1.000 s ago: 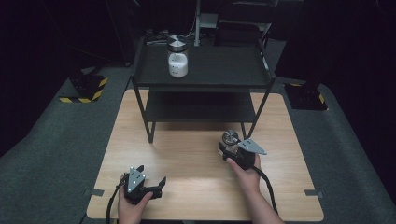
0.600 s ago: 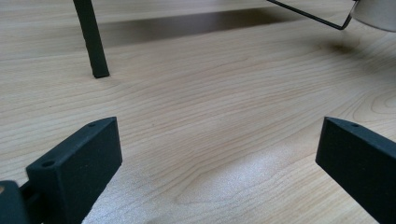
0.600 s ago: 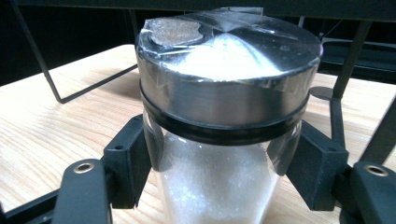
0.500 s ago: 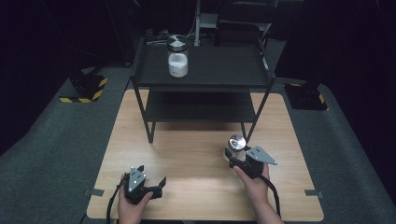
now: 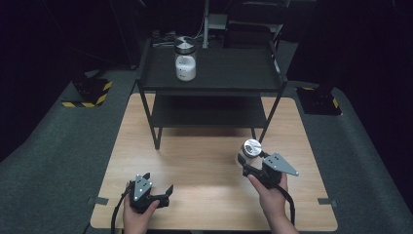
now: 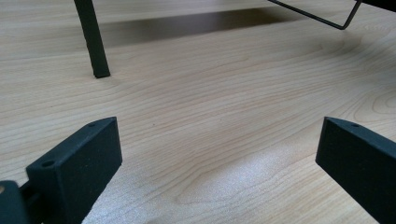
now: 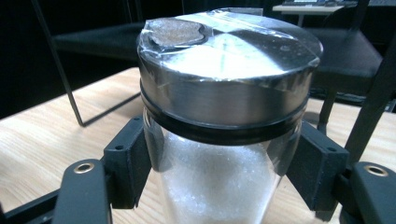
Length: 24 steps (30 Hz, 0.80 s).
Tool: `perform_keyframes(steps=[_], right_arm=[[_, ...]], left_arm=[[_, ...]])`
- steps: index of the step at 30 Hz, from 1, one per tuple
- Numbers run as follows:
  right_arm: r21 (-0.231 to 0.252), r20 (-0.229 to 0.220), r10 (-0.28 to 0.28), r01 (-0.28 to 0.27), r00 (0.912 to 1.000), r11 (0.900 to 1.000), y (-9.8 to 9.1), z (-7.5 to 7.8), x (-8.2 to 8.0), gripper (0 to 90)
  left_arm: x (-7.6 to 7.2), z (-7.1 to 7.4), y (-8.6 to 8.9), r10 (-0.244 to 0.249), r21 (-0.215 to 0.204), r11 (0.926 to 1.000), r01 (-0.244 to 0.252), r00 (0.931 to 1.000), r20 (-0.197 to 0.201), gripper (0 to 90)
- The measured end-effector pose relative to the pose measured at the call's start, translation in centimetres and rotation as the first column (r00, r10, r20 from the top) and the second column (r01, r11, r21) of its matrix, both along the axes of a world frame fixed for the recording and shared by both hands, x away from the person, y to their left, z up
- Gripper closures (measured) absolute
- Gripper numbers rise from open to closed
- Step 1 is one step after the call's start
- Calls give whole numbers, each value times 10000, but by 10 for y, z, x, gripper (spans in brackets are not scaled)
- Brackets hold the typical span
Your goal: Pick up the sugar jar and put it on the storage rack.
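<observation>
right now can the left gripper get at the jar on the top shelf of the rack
Probably yes: the left gripper has its jaws open and empty, and the jar stands alone near the front edge of the black rack, nothing before it, though far off.

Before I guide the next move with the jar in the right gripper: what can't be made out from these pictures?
- Jar base: cut off by the bottom edge of the right gripper view; in the high view the right gripper hides it, so any gap above the table is unclear.
- Label on the second jar atop the shelf rack: too small in the high view.
- Rack's lower shelf: shadowed, contents unclear.
- Left gripper: jaw tips cut off.
</observation>
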State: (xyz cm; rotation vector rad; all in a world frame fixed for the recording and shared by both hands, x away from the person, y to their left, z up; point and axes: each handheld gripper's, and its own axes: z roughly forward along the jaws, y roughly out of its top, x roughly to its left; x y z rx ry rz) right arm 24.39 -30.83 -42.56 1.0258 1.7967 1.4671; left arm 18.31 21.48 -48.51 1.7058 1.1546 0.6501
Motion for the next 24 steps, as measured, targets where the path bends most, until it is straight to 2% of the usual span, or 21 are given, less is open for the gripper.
perform_keyframes(steps=[12, 24], right_arm=[[175, 338, -2, -4, 9994, 9998, 0, 34, 0, 306], [284, 927, -4, -22, 9957, 9996, 7, 66, 3, 307]], left_arm=[[0, 0, 0, 11, 3, 10000, -11, 10000, 14, 6], [0, 0, 0, -10, -8, 10000, 10, 10000, 18, 6]])
